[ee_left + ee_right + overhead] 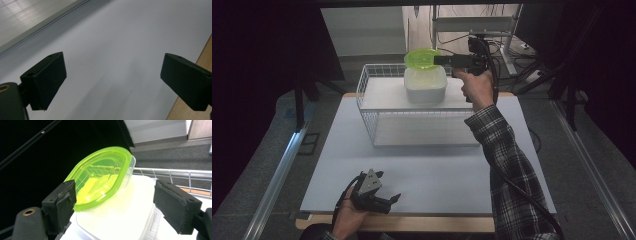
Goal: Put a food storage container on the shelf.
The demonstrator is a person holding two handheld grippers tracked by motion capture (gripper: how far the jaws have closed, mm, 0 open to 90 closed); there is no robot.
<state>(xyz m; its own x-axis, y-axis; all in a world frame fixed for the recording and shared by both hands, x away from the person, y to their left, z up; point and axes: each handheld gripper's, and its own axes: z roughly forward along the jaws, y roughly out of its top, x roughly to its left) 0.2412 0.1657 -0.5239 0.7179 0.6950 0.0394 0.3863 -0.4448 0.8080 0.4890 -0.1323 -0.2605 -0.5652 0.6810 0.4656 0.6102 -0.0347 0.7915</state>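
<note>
Above wire basket (pixel 367 107), green-lidded container (pixel 102 177) sits between open right fingers (pixel 61 205) (touching one).

Lime-green translucent lid (pixel 422 58) on clear container, far centre. Milky-white box (pixel 425 85) beneath. White wire basket (pixel 377 120). Pale grey-white table mat (pixel 422 175), tan wood edge near. Black grippers (pixel 374 197). Sleeve (pixel 504 165) right: black-and-white plaid.

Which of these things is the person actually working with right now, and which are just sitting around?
In use:
- green-lidded container, tilted on top of the white container
- right gripper, jaws open around the green lid's near edge
- wire basket, holding the white container

Just there:
- left gripper, open, resting low over the table
- metal rack behind
</note>
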